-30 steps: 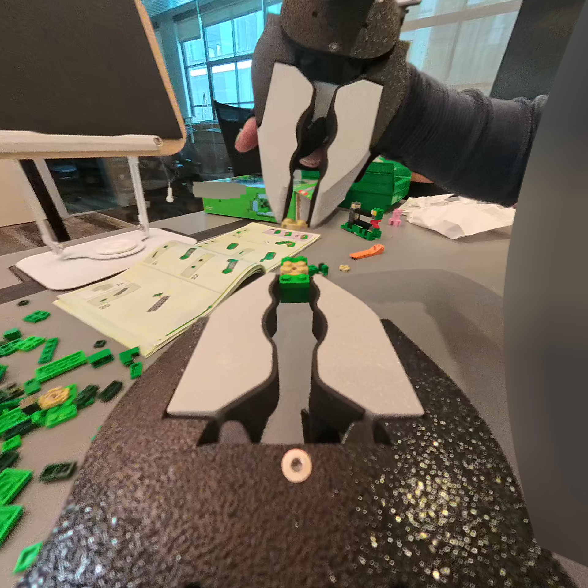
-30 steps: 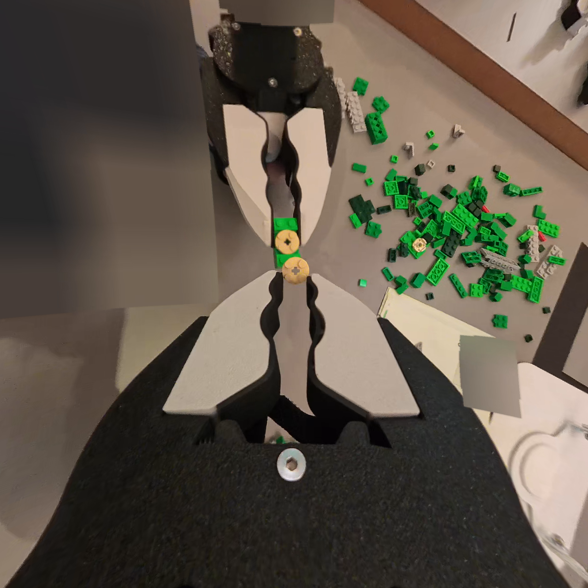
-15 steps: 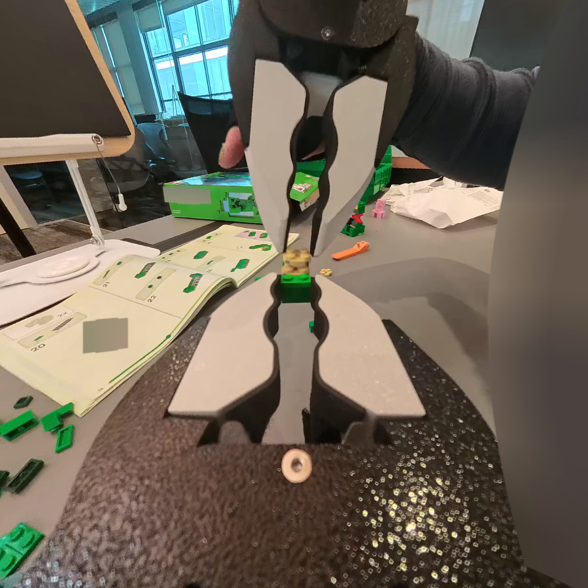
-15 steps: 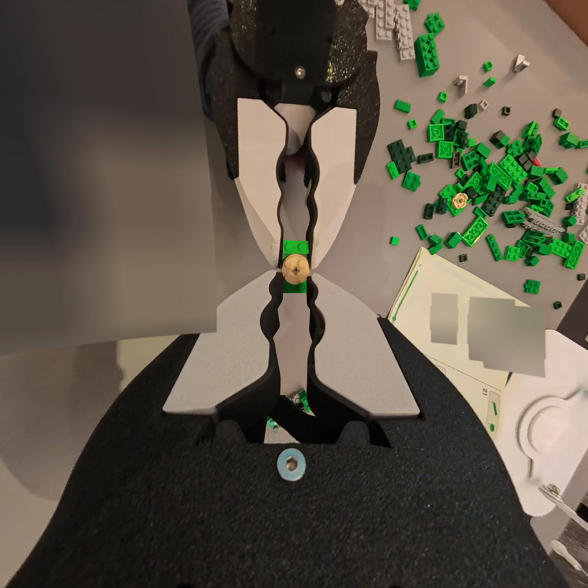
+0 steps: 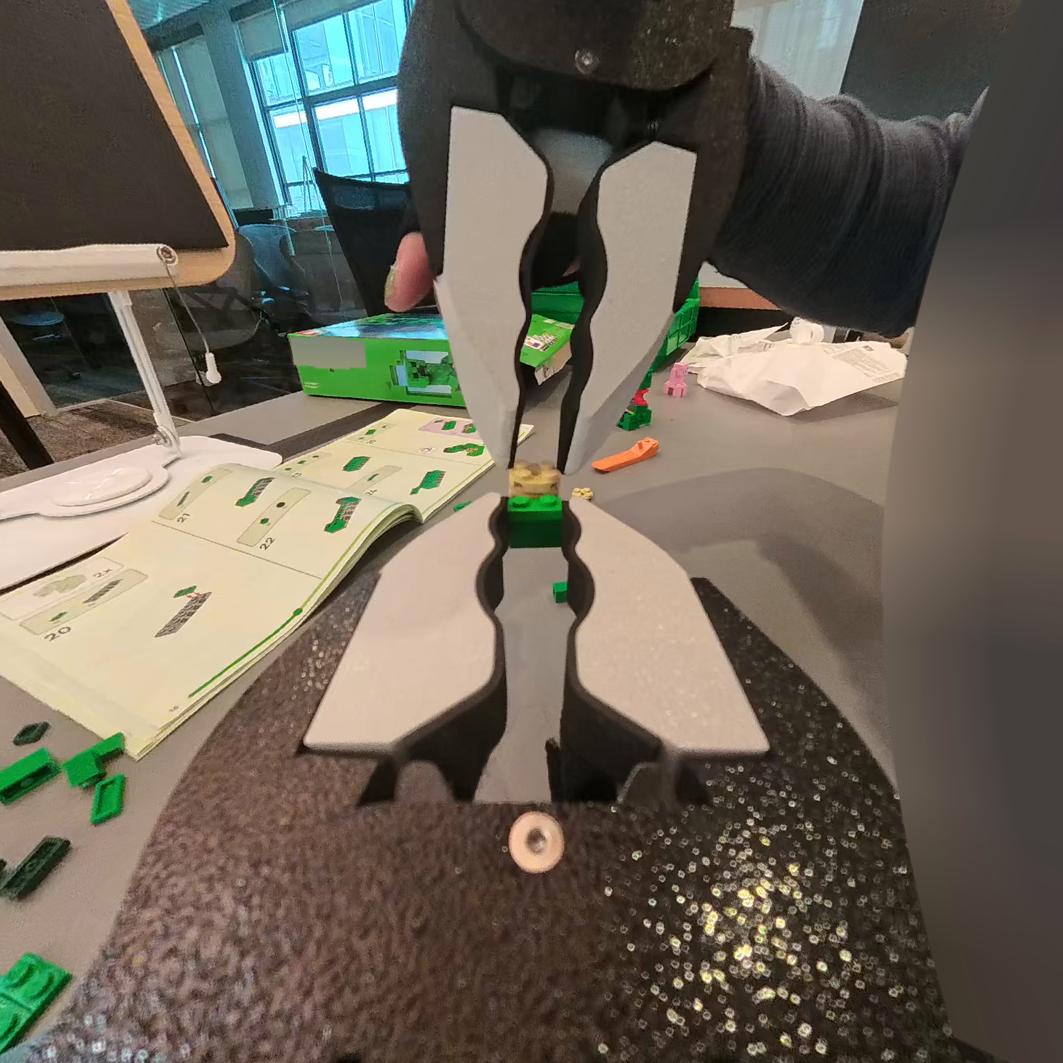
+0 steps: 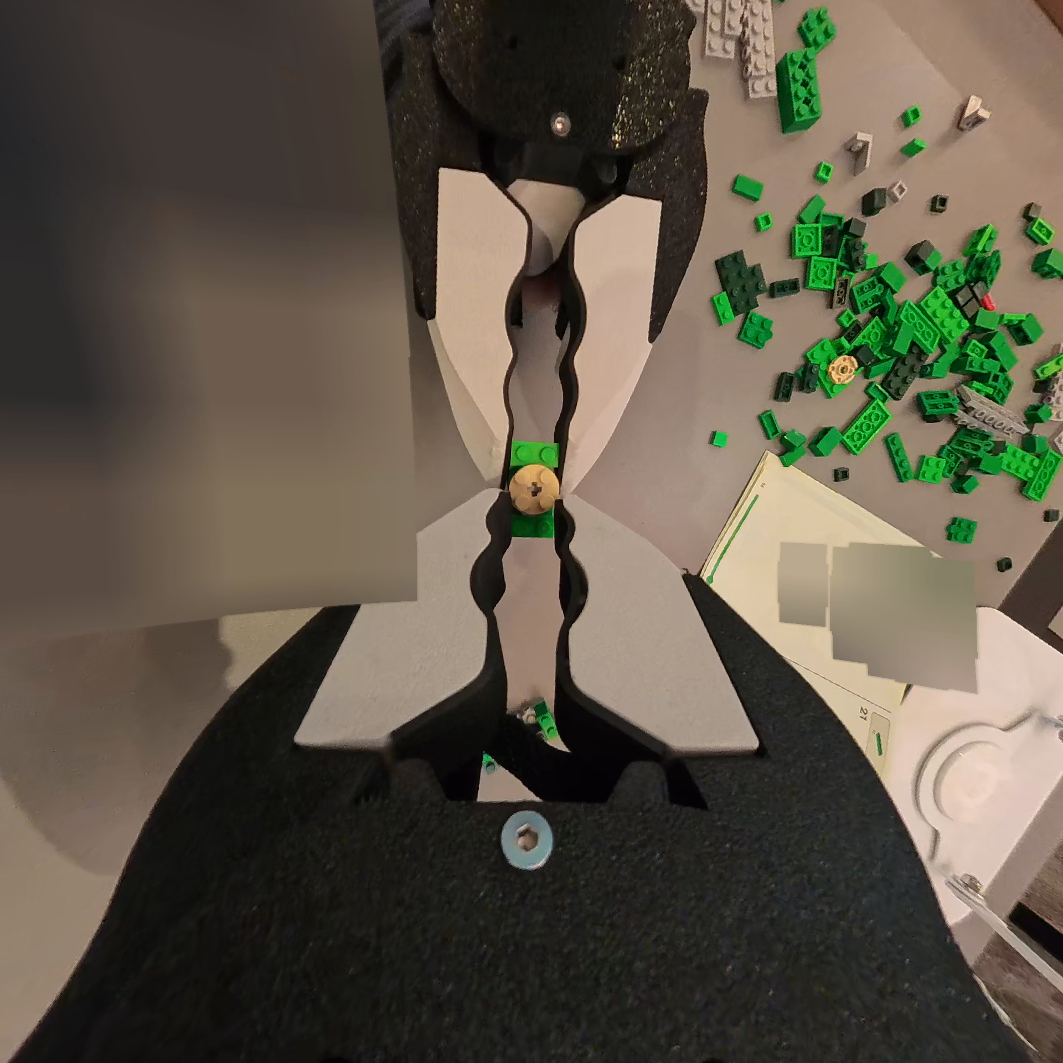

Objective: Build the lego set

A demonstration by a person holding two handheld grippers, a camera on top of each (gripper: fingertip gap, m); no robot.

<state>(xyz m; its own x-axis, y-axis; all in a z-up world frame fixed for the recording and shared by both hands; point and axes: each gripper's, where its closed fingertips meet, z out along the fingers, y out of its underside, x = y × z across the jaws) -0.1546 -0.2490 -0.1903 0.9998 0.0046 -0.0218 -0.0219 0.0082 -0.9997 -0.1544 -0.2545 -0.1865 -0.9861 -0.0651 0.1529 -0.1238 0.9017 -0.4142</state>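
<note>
Two handheld grippers join Lego pieces above a grey table.

A green brick [image 5: 535, 520] is clamped in the left gripper [image 5: 534, 506]. The right gripper [image 5: 532, 469] pinches a tan round piece [image 5: 534, 477] onto its top. An open instruction booklet [image 5: 230, 546] and loose green bricks [image 6: 920, 356] lie nearby.

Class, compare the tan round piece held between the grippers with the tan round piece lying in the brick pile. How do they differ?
The held tan round sits on a green brick, gripped by the right gripper; the pile tan round lies loose among green bricks. The held one is off the table; the pile one rests on it. Both are tan, round and studded.
</note>
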